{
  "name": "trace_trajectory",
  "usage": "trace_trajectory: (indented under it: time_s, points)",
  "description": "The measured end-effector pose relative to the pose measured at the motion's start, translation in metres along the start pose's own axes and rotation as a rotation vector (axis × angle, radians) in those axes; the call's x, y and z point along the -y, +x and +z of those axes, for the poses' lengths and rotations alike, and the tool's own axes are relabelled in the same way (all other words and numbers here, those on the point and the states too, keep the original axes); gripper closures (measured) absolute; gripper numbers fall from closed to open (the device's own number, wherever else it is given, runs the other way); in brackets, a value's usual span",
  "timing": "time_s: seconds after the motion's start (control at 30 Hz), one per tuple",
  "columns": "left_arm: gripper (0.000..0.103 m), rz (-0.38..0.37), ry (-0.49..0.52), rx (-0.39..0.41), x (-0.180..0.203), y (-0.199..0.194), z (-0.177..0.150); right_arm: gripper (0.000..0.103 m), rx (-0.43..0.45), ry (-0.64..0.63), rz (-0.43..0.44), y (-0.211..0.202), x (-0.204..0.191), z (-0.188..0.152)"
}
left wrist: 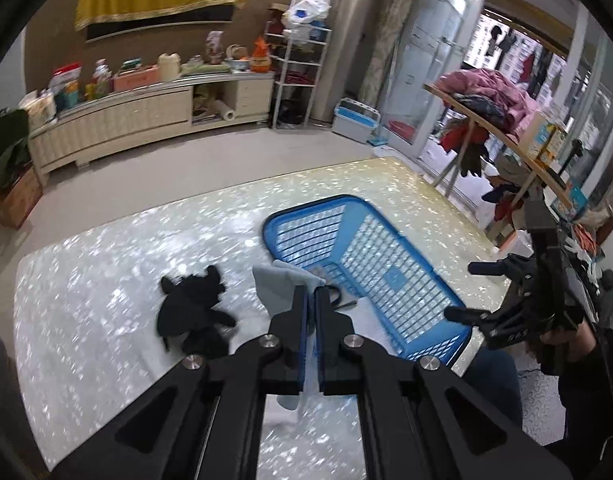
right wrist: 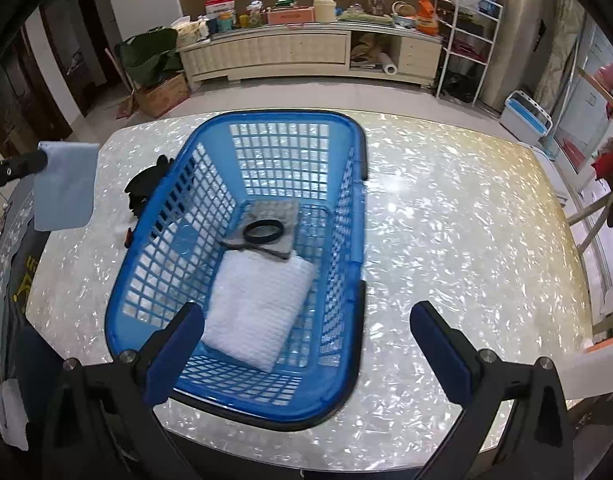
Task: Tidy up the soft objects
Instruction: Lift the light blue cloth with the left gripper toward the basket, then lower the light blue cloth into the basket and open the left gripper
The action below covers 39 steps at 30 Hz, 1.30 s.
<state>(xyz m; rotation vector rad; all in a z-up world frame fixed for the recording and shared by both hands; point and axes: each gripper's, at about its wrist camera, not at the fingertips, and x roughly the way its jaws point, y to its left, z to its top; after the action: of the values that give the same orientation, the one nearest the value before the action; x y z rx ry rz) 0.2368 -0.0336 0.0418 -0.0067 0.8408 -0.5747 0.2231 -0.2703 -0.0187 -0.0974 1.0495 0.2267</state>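
Cloth (left wrist: pixel 282 288) hangs clamped in our left gripper (left wrist: pixel 311 300), lifted to clear the basket (right wrist: pixel 346 216) rim; our right gripper (right wrist: pixel 306 344) waits, fingers apart, empty.

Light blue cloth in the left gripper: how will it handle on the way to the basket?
Likely floppy: the light blue cloth hangs in a limp sheet from the shut left gripper. Probably light, since one pinched edge carries it. It may swing or snag the blue basket rim, as its free end dangles low.
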Motion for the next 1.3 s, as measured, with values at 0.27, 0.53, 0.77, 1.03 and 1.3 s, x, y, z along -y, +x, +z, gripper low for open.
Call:
trace_trajectory:
  time_s: [0.27,0.53,0.77,1.03,1.3]
  points:
    - [0.1,-0.046,0.054,-0.026,0.039,0.04,0.022,0.0,0.001,0.035,0.0,0.006,0.016,-0.004]
    - [0.1,-0.067,0.101,-0.118,0.061,0.101,0.023,0.0,0.0,0.049,0.027,0.015,0.025,-0.004]
    - [0.1,-0.05,0.095,-0.187,0.063,0.146,0.021,0.0,-0.02,0.082,0.051,0.029,0.037,-0.007]
    - [0.1,-0.041,0.108,-0.244,0.074,0.173,0.018,0.0,-0.023,0.094,0.09,0.034,0.045,-0.008]
    - [0.1,-0.026,0.142,-0.295,0.094,0.189,0.016,0.0,-0.02,0.109,0.115,0.035,0.048,-0.01]
